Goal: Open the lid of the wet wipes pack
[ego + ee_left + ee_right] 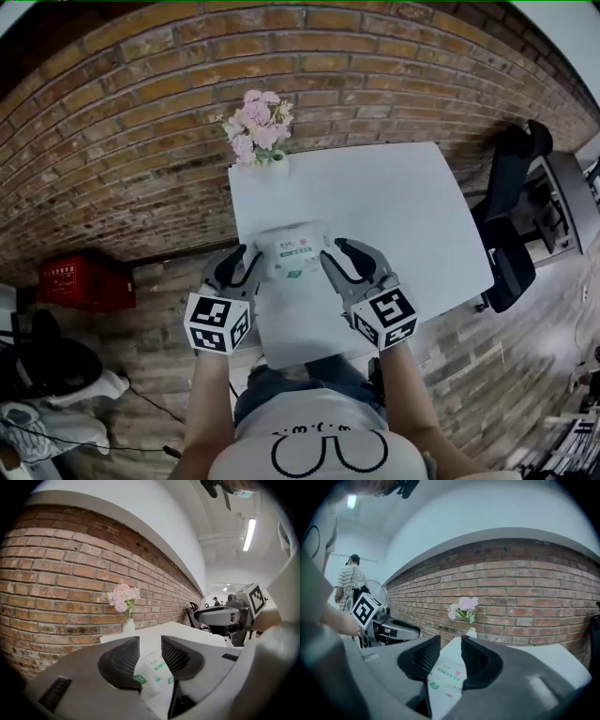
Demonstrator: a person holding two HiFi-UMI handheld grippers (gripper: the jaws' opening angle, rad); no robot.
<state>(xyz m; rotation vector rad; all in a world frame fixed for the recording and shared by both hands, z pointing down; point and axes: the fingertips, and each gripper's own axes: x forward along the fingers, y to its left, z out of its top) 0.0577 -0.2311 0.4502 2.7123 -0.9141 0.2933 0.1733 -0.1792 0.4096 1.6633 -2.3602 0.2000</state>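
Nearest, the person's two forearms reach forward over the near edge of the white table (403,211), one gripper in each hand. The left gripper (242,267) sits just beside the left end of the pack (292,251), and the right gripper (335,256) is at the pack's right end, so the pack lies between the two tools. Each gripper's own view shows its jaws apart by a narrow gap, with the pack's white, green-printed face seen through that gap and neither pair of pads pressing on it. The pack lies flat on the table, left of centre; whether its lid is up cannot be told. Farther back, at the table's far left corner, pink flowers (258,122) stand in a small white vase (277,161) against the brick wall (141,112). A black chair (511,225) stands right of the table.
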